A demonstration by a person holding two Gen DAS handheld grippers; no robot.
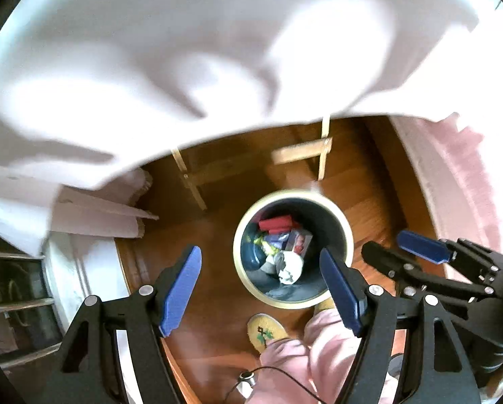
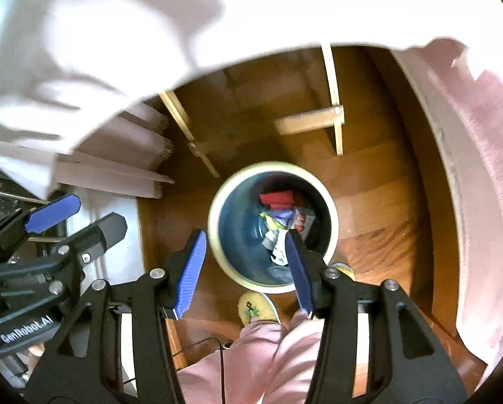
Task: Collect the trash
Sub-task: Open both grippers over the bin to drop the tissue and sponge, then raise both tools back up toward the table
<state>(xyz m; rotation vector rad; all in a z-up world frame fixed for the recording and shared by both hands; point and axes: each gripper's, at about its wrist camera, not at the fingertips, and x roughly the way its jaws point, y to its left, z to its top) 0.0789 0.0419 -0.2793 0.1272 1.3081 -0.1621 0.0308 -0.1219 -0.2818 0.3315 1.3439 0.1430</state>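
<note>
Left wrist view: bin (image 1: 293, 249) sat at lower centre of the frame, on the wood floor (image 1: 217, 252), seen from straight above.
Right wrist view: bin (image 2: 273, 227) lay at centre, partly behind the right finger.
Left gripper (image 1: 261, 289): jaws spread wide, nothing between them; it hung above the bin.
Right gripper (image 2: 248, 269): jaws also wide and empty; it showed at the right edge of the left view as well.
Trash (image 1: 280, 247): a red box (image 1: 275, 224) at the top of the pile, printed wrappers in the middle, a crumpled white paper (image 1: 290, 267) nearest the lower rim.
Bin look: round, pale rim, dark blue inside, roughly half full or less; blur hid finer detail.
Handling, as a judgement: contents looked light; paper and wrappers soft and crushable, box stiffer. The bin would probably lift best by its rim, one finger inside and one outside.
Cloth (image 1: 184, 60): white, blurred, filling the upper half of both frames.
Person: pink trouser leg (image 1: 305, 353) and a yellow slipper (image 1: 264, 331) at the bottom, just beside the bin.
</note>
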